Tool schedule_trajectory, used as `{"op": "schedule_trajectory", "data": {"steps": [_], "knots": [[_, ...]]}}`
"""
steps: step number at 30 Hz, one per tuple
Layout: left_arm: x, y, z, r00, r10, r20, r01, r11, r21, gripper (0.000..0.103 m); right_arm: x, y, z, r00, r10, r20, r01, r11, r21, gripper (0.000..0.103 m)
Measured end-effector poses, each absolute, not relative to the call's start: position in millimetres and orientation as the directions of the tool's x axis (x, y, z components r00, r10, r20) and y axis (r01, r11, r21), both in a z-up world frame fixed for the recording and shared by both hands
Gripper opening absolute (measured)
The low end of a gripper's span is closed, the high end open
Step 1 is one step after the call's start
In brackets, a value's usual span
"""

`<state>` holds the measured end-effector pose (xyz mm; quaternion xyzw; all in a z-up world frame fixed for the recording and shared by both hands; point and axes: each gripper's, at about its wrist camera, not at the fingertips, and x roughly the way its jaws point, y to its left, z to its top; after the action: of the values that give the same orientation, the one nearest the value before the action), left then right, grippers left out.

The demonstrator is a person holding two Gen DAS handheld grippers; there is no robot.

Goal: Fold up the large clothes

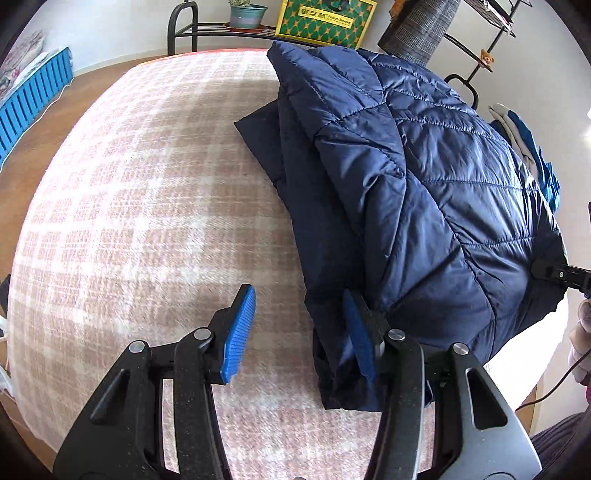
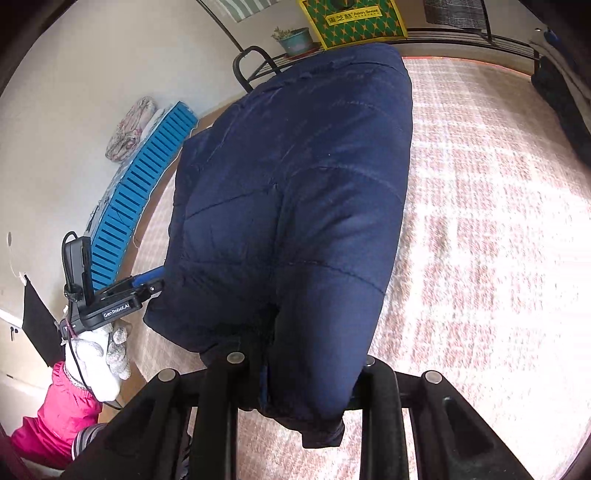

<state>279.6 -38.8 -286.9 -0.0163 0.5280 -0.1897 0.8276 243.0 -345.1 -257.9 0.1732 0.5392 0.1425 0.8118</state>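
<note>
Right now my left claw stands with its blue ribbed pads parted; one pad hangs over bare blanket, the other lies against the near edge of the navy quilted puffer jacket, nothing pinched between them. My right claw is clamped on the jacket's near end, the fabric bunched over its black fingers. The jacket lies folded on the pink-and-white plaid blanket, its long axis running away from me toward the black metal rack with the green potted plant. A white-gloved hand holds the left claw's body.
</note>
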Motion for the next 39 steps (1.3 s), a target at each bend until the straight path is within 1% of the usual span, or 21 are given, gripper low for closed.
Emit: {"op": "schedule_trajectory", "data": {"steps": [2, 3, 5, 6, 9, 12, 13, 15, 17, 19, 22, 24, 27, 30, 32, 33, 34, 35, 36, 37, 39], "knots": [[269.7, -46.1, -279.2, 0.379, -0.323, -0.867, 0.328, 0.923, -0.2, 0.051, 231.8, -350.4, -260.5, 0.377, 0.398, -0.836, -0.031, 0.908, 0.418, 0.023], [264.8, -48.7, -273.0, 0.393, -0.314, -0.864, 0.342, 0.922, -0.18, 0.051, 226.7, -351.2, -260.3, 0.378, 0.383, -0.843, -0.033, 0.916, 0.401, 0.025], [256.9, -49.6, -258.0, 0.429, -0.305, -0.851, 0.357, 0.922, -0.15, 0.051, 217.1, -356.2, -257.0, 0.383, 0.375, -0.844, -0.036, 0.919, 0.392, 0.036], [255.2, -50.9, -248.5, 0.45, -0.304, -0.84, 0.357, 0.923, -0.143, 0.051, 214.8, -359.5, -252.9, 0.387, 0.362, -0.848, -0.03, 0.924, 0.381, 0.043], [260.9, -46.1, -217.3, 0.517, -0.312, -0.797, 0.343, 0.929, -0.142, 0.051, 206.1, -366.7, -230.1, 0.447, 0.273, -0.852, -0.026, 0.956, 0.293, 0.044], [276.0, -54.6, -196.2, 0.585, -0.307, -0.751, 0.332, 0.935, -0.123, 0.051, 210.6, -369.4, -200.7, 0.55, 0.142, -0.823, -0.012, 0.987, 0.162, 0.045], [282.4, -57.2, -196.1, 0.592, -0.303, -0.747, 0.333, 0.936, -0.116, 0.051, 213.8, -370.3, -193.7, 0.581, 0.129, -0.803, -0.014, 0.989, 0.149, 0.045], [308.0, -61.2, -195.9, 0.594, -0.312, -0.741, 0.333, 0.934, -0.126, 0.051, 225.3, -364.5, -187.4, 0.614, 0.151, -0.775, -0.038, 0.986, 0.163, 0.045], [325.3, -71.1, -204.6, 0.585, -0.318, -0.746, 0.334, 0.933, -0.135, 0.051, 241.2, -348.5, -189.2, 0.632, 0.151, -0.76, -0.074, 0.988, 0.135, 0.044], [340.0, -90.0, -221.3, 0.58, -0.28, -0.765, 0.328, 0.94, -0.096, 0.051, 258.5, -333.3, -199.1, 0.638, 0.125, -0.76, -0.092, 0.992, 0.086, 0.043], [355.5, -105.9, -256.5, 0.542, -0.213, -0.813, 0.306, 0.951, -0.045, 0.051, 270.8, -324.6, -223.2, 0.596, 0.14, -0.791, -0.109, 0.99, 0.094, 0.042], [360.8, -105.3, -279.1, 0.502, -0.227, -0.835, 0.293, 0.952, -0.083, 0.051, 269.3, -330.7, -241.3, 0.575, 0.14, -0.806, -0.116, 0.989, 0.089, 0.042], [367.8, -103.4, -293.8, 0.487, -0.24, -0.84, 0.293, 0.951, -0.101, 0.056, 270.2, -338.9, -255.8, 0.539, 0.156, -0.828, -0.12, 0.987, 0.108, 0.042], [375.7, -90.6, -286.7, 0.452, -0.276, -0.848, 0.278, 0.947, -0.159, 0.057, 269.4, -345.3, -250.7, 0.519, 0.182, -0.835, -0.128, 0.983, 0.135, 0.042], [378.4, -66.7, -276.5, 0.443, -0.338, -0.831, 0.238, 0.937, -0.254, 0.058, 262.2, -358.8, -237.3, 0.542, 0.221, -0.811, -0.136, 0.975, 0.174, 0.044], [381.1, -52.6, -272.1, 0.429, -0.388, -0.815, 0.218, 0.921, -0.324, 0.065, 258.3, -366.7, -231.2, 0.566, 0.235, -0.791, -0.143, 0.972, 0.186, 0.055], [383.4, -37.2, -271.1, 0.408, -0.447, -0.796, 0.193, 0.894, -0.404, 0.074, 253.4, -376.4, -225.0, 0.595, 0.254, -0.763, -0.153, 0.967, 0.202, 0.073], [385.9, -21.4, -271.8, 0.387, -0.505, -0.772, 0.163, 0.861, -0.482, 0.077, 249.0, -385.2, -219.3, 0.624, 0.276, -0.731, -0.165, 0.961, 0.222, 0.083], [389.1, -7.0, -276.4, 0.365, -0.553, -0.749, 0.124, 0.826, -0.549, 0.078, 245.5, -394.6, -214.8, 0.647, 0.299, -0.701, -0.175, 0.954, 0.245, 0.098], [393.1, 6.0, -283.6, 0.342, -0.596, -0.727, 0.077, 0.789, -0.61, 0.078, 243.7, -405.4, -212.3, 0.664, 0.311, -0.68, -0.171, 0.948, 0.268, 0.102], [400.3, 26.7, -300.3, 0.31, -0.666, -0.678, -0.016, 0.71, -0.704, 0.078, 247.4, -423.8, -211.6, 0.668, 0.316, -0.674, -0.134, 0.942, 0.309, 0.102]]}}
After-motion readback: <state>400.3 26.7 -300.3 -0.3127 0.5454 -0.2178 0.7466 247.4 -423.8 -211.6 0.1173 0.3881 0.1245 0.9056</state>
